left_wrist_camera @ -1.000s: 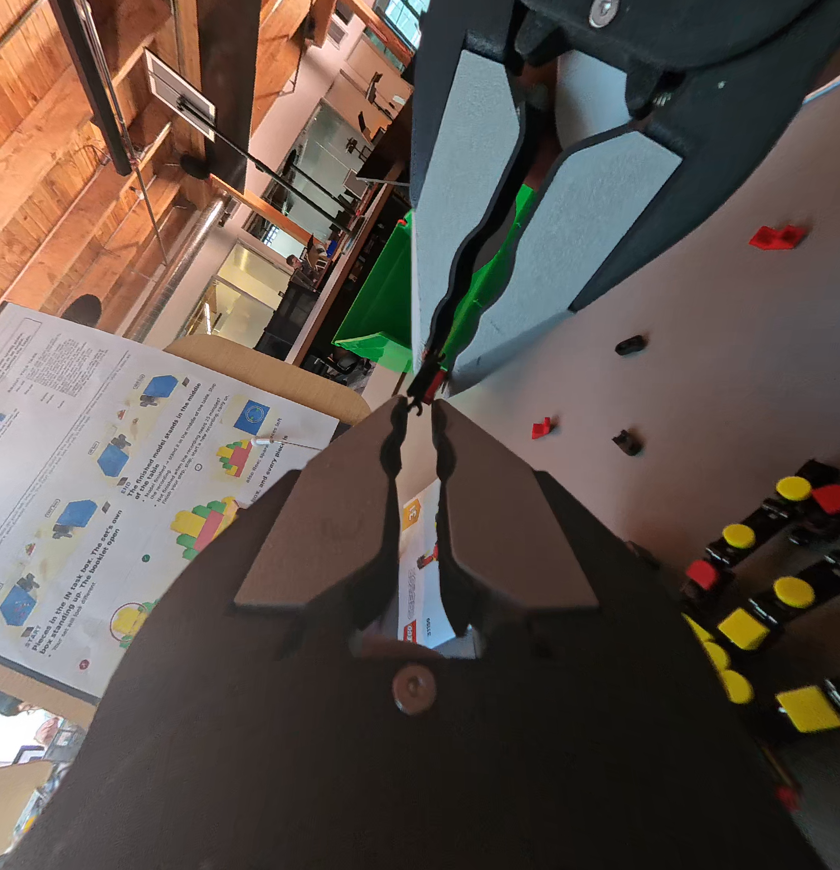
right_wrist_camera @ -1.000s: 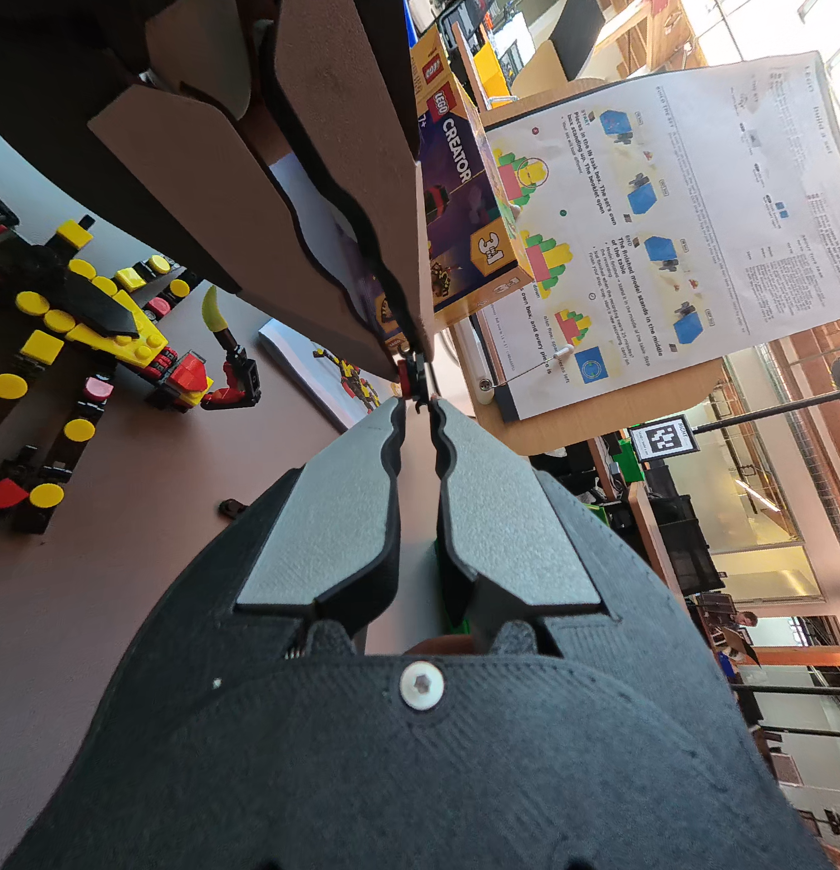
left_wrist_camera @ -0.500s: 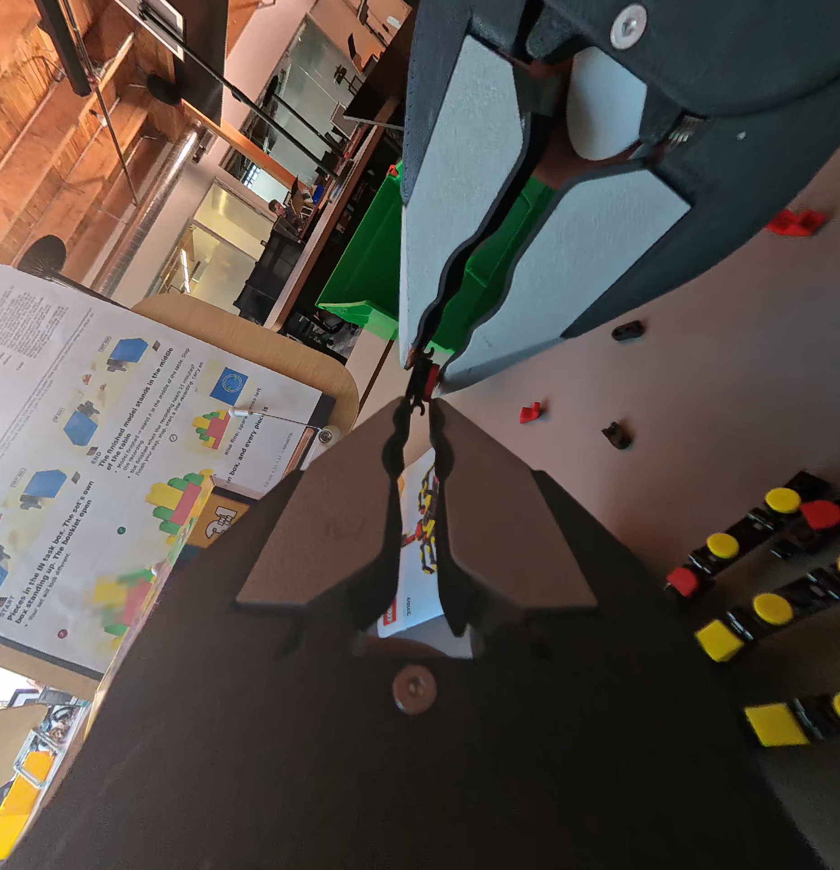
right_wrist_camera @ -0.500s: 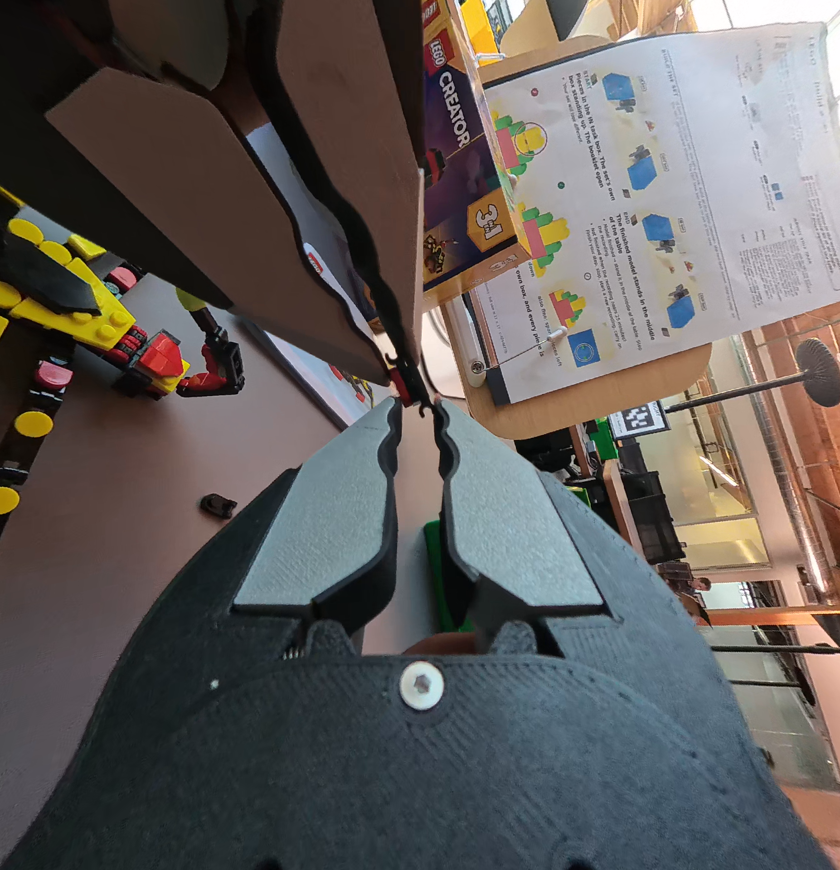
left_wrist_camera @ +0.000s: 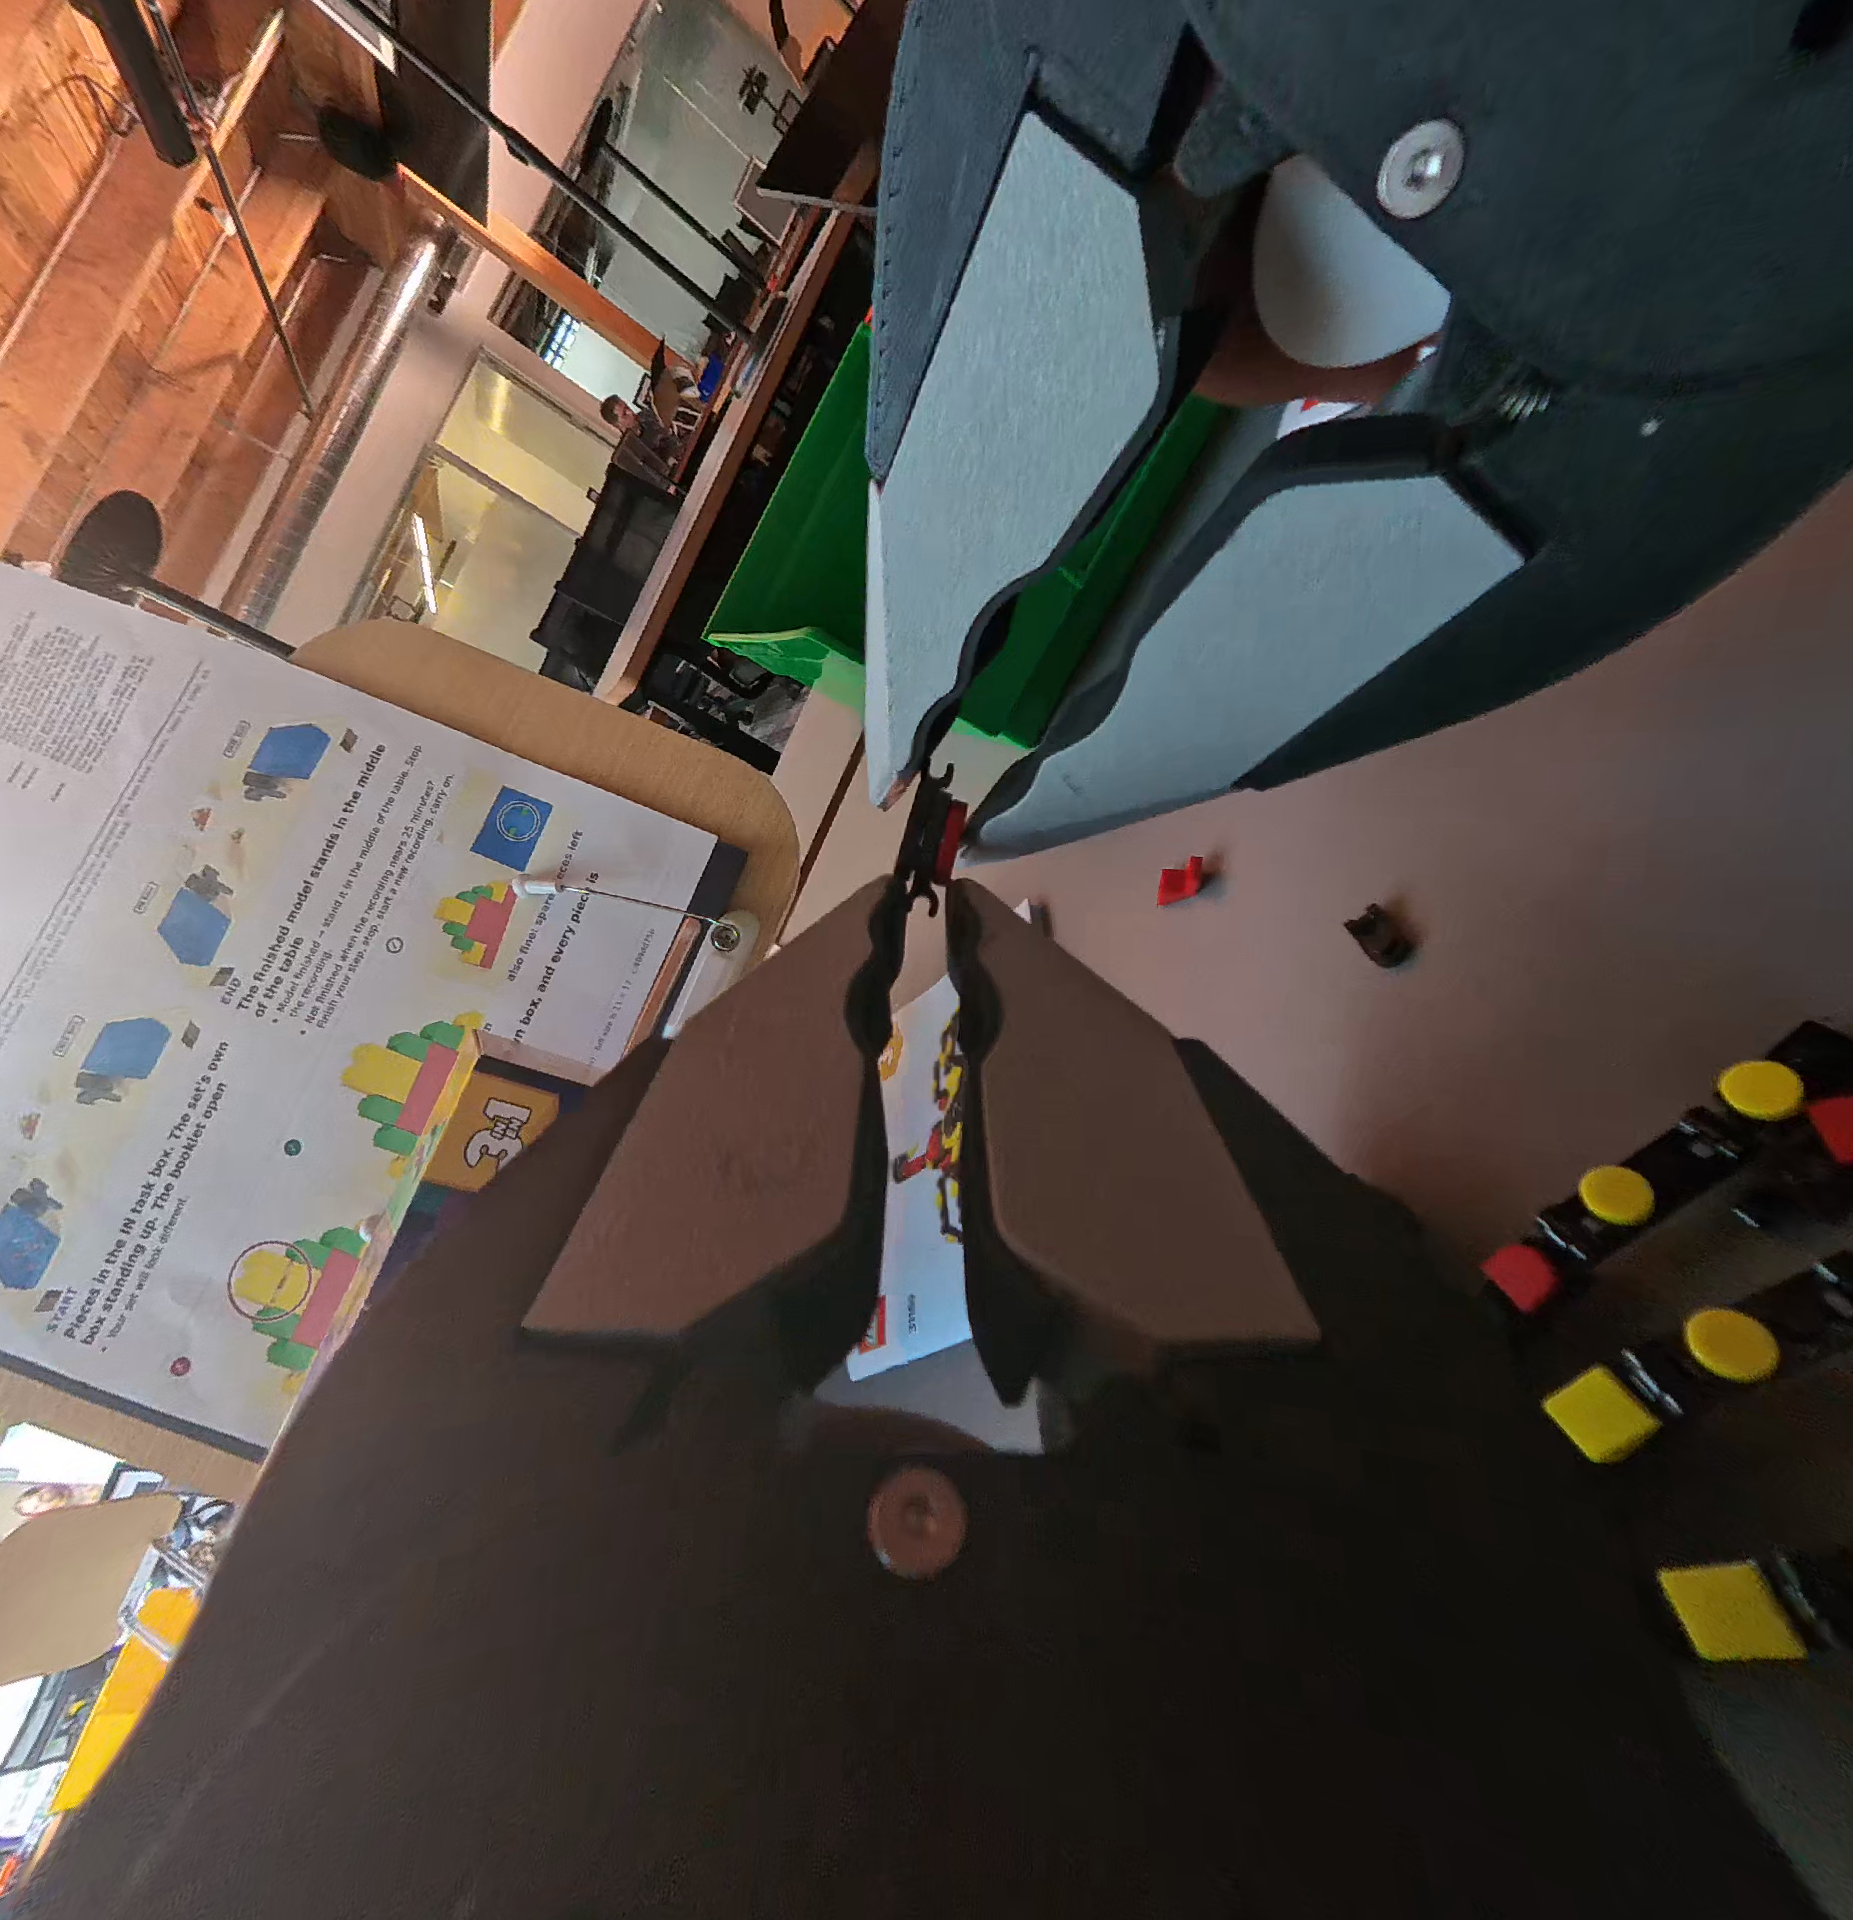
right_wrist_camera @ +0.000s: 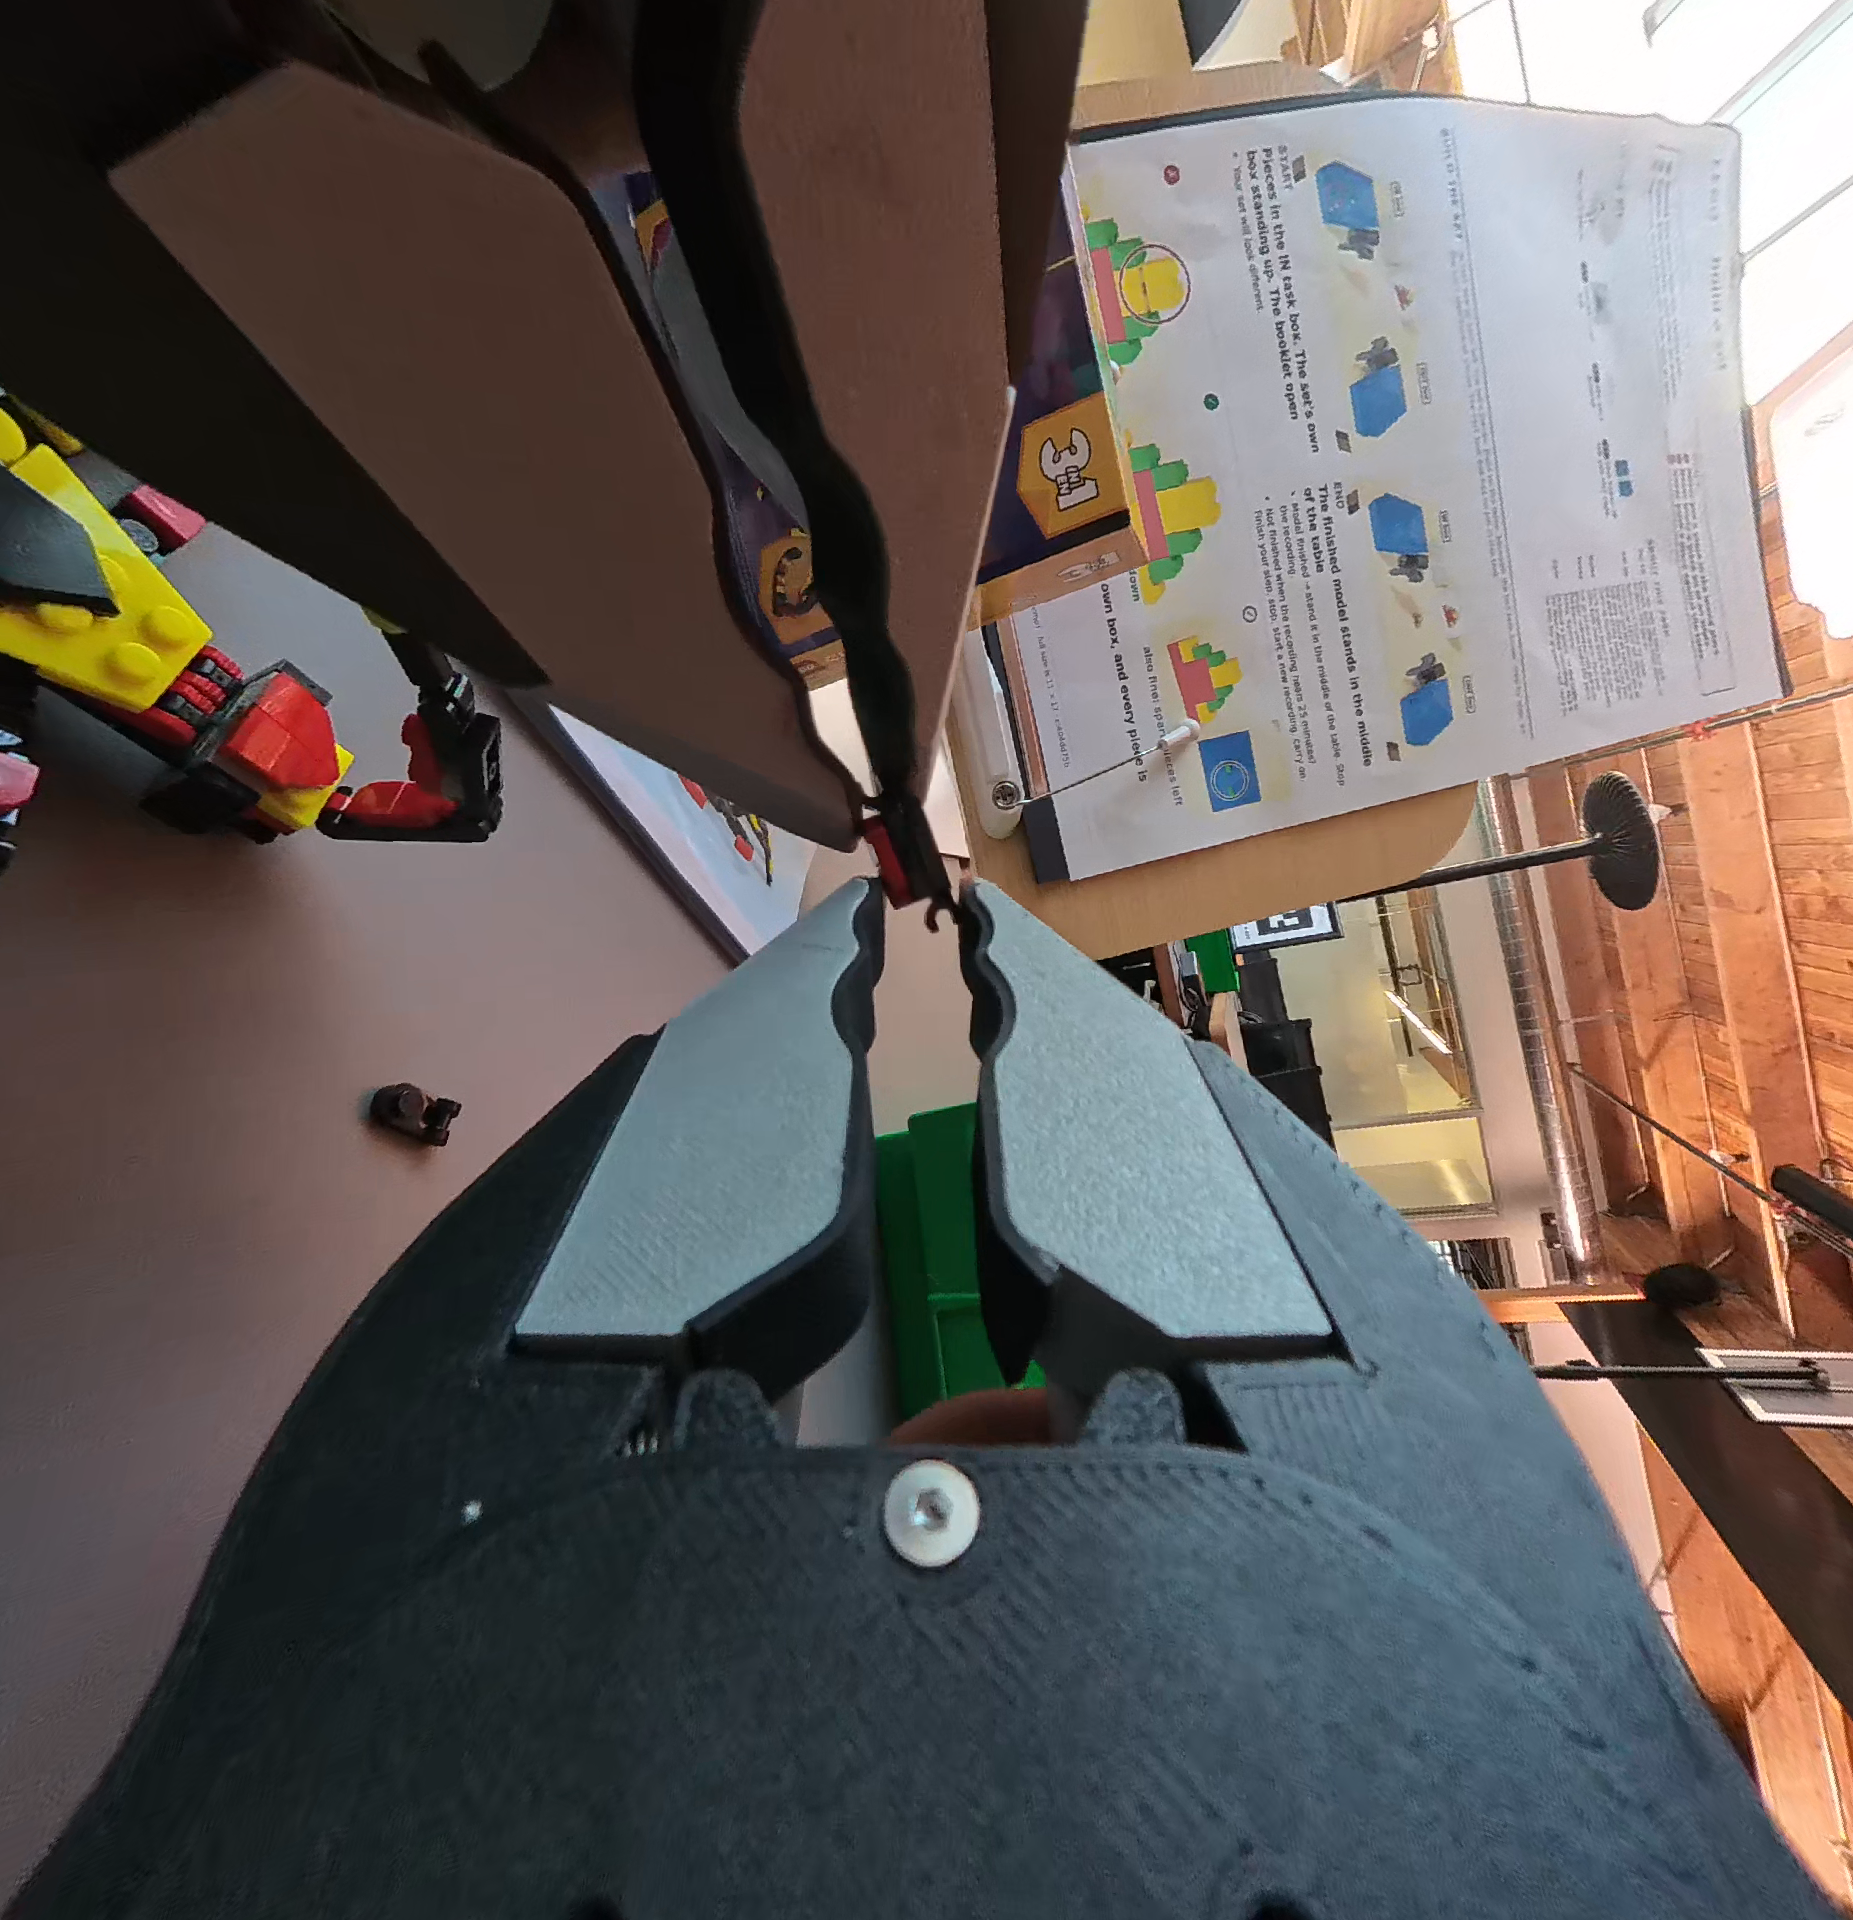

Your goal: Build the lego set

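Grippers meet tip to tip above the desk (left_wrist_camera: pixel 1524 790), with one small toy-brick piece between them. The brown left gripper (left_wrist_camera: pixel 917 902) has its jaws narrow, and they pinch the lower end of a thin black clip piece (left_wrist_camera: pixel 920 847). The grey right gripper (right_wrist_camera: pixel 920 896) comes from the opposite side; its jaws are also narrow and they close on the same piece, where a small red part (right_wrist_camera: pixel 889 857) sits on the black one.

Under the grippers an open instruction booklet (left_wrist_camera: pixel 917 1164) lies on the desk. To the right in the left wrist view are a loose red brick (left_wrist_camera: pixel 1180 881), a small black brick (left_wrist_camera: pixel 1379 935) and a black, yellow and red brick model (left_wrist_camera: pixel 1680 1278). Far behind stands a green bin (left_wrist_camera: pixel 797 561). On the left a printed sheet (left_wrist_camera: pixel 226 987) is clipped on a wooden board (left_wrist_camera: pixel 589 717), and the toy box (right_wrist_camera: pixel 1067 478) stands before it.
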A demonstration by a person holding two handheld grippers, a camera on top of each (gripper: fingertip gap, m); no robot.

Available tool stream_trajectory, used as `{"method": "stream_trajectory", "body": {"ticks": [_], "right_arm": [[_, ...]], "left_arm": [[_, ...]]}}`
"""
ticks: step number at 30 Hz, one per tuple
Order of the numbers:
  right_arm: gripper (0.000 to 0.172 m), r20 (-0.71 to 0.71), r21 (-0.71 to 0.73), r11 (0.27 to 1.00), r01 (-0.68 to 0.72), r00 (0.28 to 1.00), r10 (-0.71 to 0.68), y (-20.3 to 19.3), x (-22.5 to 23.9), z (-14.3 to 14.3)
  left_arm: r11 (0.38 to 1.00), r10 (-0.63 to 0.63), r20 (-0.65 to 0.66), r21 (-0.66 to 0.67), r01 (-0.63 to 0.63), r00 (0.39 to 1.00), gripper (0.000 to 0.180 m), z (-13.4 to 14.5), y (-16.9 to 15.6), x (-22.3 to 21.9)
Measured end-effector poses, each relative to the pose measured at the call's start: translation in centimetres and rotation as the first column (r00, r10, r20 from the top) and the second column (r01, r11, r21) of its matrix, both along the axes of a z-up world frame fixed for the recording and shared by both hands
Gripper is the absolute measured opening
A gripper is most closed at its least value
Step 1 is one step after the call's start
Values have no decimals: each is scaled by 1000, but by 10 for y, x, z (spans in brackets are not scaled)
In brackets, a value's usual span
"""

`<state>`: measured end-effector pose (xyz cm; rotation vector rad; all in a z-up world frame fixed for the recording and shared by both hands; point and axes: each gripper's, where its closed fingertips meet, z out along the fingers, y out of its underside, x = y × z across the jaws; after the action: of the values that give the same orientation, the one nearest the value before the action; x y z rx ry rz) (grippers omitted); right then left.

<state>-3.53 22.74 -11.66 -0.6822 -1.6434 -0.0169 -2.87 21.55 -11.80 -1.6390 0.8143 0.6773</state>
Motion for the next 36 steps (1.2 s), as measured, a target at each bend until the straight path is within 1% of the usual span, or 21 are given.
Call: {"method": "stream_trajectory", "body": {"ticks": [8, 15, 21, 24, 27, 32, 34, 35, 36], "right_arm": [[11, -5, -37, 999, 3, 1000, -3, 0, 1, 1], [8, 20, -104, 994, 43, 999, -41, 3, -2, -4], [6, -29, -83, 995, 47, 998, -50, 2, 2, 2], [6, -23, -80, 995, 58, 998, -61, 4, 2, 1], [6, -29, -97, 993, 62, 997, -65, 4, 3, 3], [5, -37, -115, 992, 60, 997, -65, 3, 5, 7], [6, -67, -133, 990, 46, 996, -55, 3, 5, 10], [7, -80, -146, 989, 29, 996, -41, 2, 4, 12], [8, -78, -189, 982, 8, 997, -23, 2, 3, 9]], "left_arm": [[1000, 1, 4, 13, -1, 1000, 5, 3, -1, 1], [1000, 15, 28, 8, -15, 999, 5, 3, 0, -2], [999, 6, 65, 44, -9, 998, 4, 11, -2, 2], [998, 15, 57, 55, -18, 998, 4, 11, -1, 3], [998, 10, 89, 68, -16, 996, 4, 14, 0, 4], [995, 15, 80, 100, -23, 997, 3, 19, -1, 7], [993, 15, 88, 116, -25, 996, 3, 22, -1, 7], [992, 12, 100, 121, -24, 995, 3, 23, -1, 6], [994, 10, 122, 105, -23, 992, 3, 21, -1, 6]]}}
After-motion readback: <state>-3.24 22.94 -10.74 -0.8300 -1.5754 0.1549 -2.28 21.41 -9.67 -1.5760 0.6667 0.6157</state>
